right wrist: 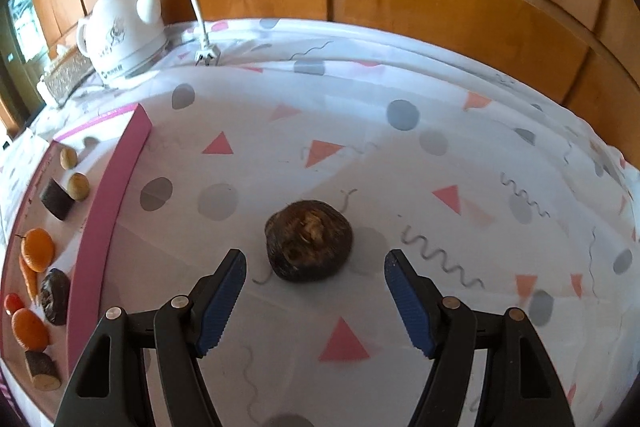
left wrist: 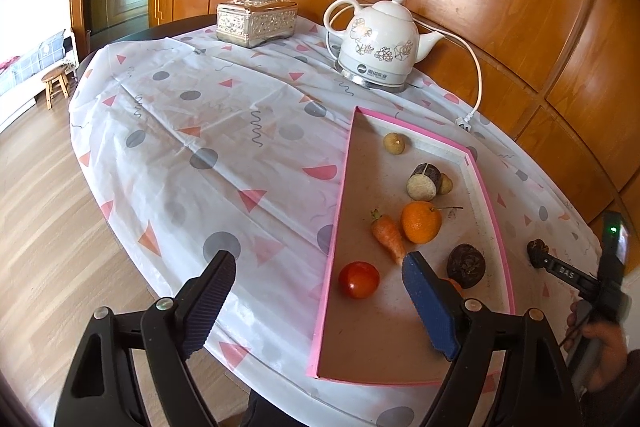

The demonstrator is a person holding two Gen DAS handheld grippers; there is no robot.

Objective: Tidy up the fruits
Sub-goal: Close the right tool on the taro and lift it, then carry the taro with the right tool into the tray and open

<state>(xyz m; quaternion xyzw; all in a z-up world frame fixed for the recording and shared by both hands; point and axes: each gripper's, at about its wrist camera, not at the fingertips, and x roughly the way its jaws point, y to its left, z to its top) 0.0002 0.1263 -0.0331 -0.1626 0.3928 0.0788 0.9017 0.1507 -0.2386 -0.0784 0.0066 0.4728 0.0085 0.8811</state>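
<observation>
Dark brown, the lumpy fruit (right wrist: pixel 309 246) lies on the tablecloth (right wrist: pixel 400 167) right of the pink tray (right wrist: pixel 108 227), just ahead of my spread right gripper (right wrist: pixel 315 301). I'd descend squarely, pinch its widest part. Left gripper (left wrist: pixel 320 291) hangs spread, empty.

The tip of the carrot (left wrist: pixel 387 237) is covered by one pad of the left gripper (left wrist: pixel 316 307). A second orange fruit (left wrist: pixel 454 283) is almost fully hidden behind the same pad. The brand print on the kettle (left wrist: pixel 376 41) is too small to be read. In the right wrist view, the pink tray (right wrist: pixel 108 211) is cut off by the left edge, and the tissue box (right wrist: pixel 64 75) is partly blocked by the kettle.
</observation>
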